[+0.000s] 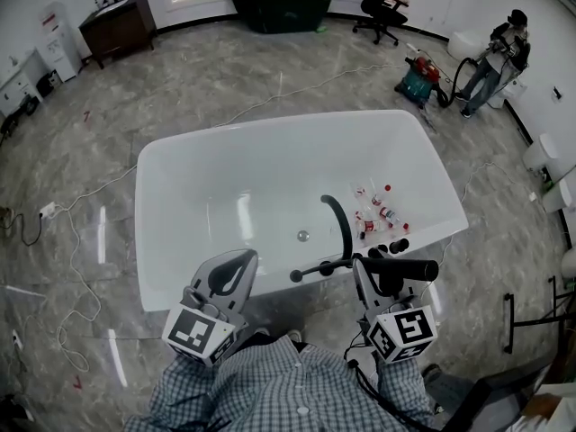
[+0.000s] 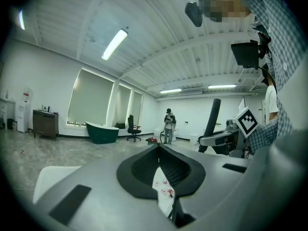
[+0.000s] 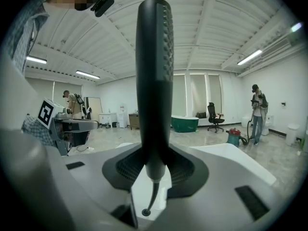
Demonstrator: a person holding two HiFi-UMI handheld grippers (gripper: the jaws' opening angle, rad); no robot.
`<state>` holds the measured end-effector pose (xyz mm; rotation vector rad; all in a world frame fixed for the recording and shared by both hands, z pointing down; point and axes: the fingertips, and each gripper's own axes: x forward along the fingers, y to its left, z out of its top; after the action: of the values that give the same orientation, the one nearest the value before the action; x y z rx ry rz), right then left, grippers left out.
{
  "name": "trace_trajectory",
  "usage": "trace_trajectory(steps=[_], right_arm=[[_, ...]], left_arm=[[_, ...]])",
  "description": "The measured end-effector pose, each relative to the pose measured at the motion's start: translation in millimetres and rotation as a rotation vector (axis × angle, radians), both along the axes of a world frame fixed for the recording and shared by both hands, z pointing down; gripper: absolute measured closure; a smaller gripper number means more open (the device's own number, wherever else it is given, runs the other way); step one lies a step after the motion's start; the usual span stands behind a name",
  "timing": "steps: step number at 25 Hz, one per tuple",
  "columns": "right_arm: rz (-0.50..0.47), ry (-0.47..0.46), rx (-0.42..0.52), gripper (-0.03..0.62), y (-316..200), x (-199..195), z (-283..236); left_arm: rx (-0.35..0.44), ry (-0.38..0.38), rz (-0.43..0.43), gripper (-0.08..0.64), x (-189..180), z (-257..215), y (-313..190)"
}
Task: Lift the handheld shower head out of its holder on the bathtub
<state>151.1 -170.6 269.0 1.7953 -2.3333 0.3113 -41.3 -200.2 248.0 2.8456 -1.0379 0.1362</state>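
Black shower head in near-level right tongs over bathtub

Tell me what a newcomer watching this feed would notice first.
The black shower head dominates the right gripper view, upright in the right gripper, whose jaws are shut on its handle. In the head view the big white bathtub fills the middle, with small bottles scattered inside toward its right end. The left gripper holds nothing.
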Motion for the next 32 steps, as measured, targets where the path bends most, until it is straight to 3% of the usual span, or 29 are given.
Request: trace_trajectory(steps=[9, 32], right_arm=[[0.010, 0.035, 0.012, 0.457, -0.5, 7.6, 3.0], [0.013, 0.010, 0.023, 0.457, 3.6, 14.4, 7.5]], left_arm=[[0.006, -0.007, 0.004, 0.554, 4.8, 1.5, 3.3], [0.001, -0.011, 0.011, 0.554, 14.6, 7.3, 13.9]])
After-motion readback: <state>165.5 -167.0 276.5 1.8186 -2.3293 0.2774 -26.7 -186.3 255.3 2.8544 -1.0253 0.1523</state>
